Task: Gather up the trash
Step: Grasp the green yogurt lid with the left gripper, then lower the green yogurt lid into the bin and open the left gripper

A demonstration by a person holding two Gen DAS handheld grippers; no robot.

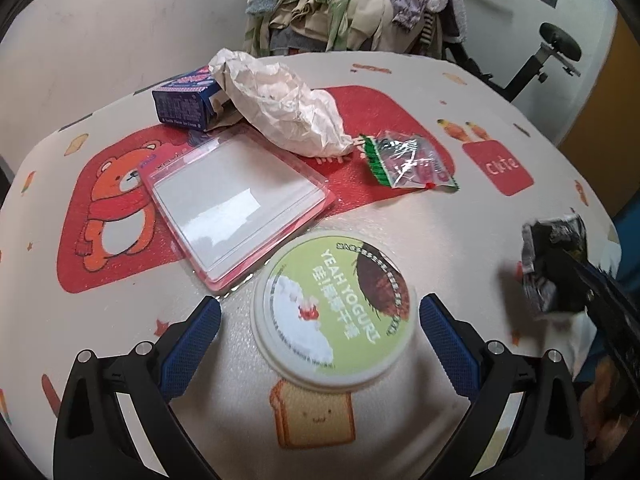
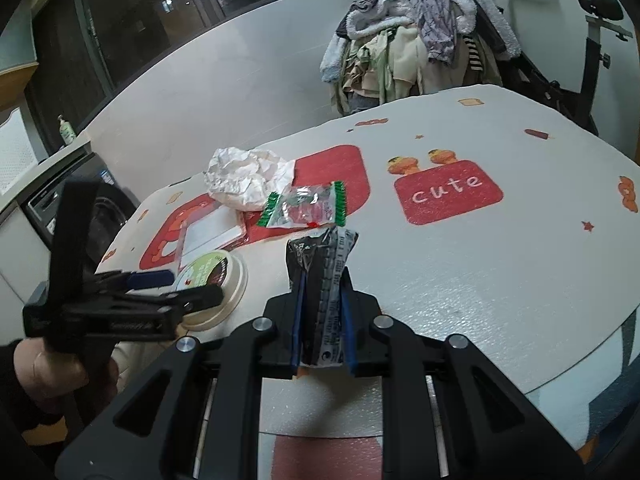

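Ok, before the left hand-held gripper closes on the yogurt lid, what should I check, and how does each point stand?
1. Left hand-held gripper open wide enough for the yogurt lid: ok, a blue pad stands clear on either side.
2. Lid centred between the pads: ok.
3. Clear plastic package out of the pads' path: cannot tell, its corner lies close to the lid and one pad.
4. Right hand-held gripper secure on the dark wrapper: ok, pads press it upright.
5. The two grippers clear of each other: ok, apart in both views.
6. A place to drop the trash: cannot tell, no bin in view.
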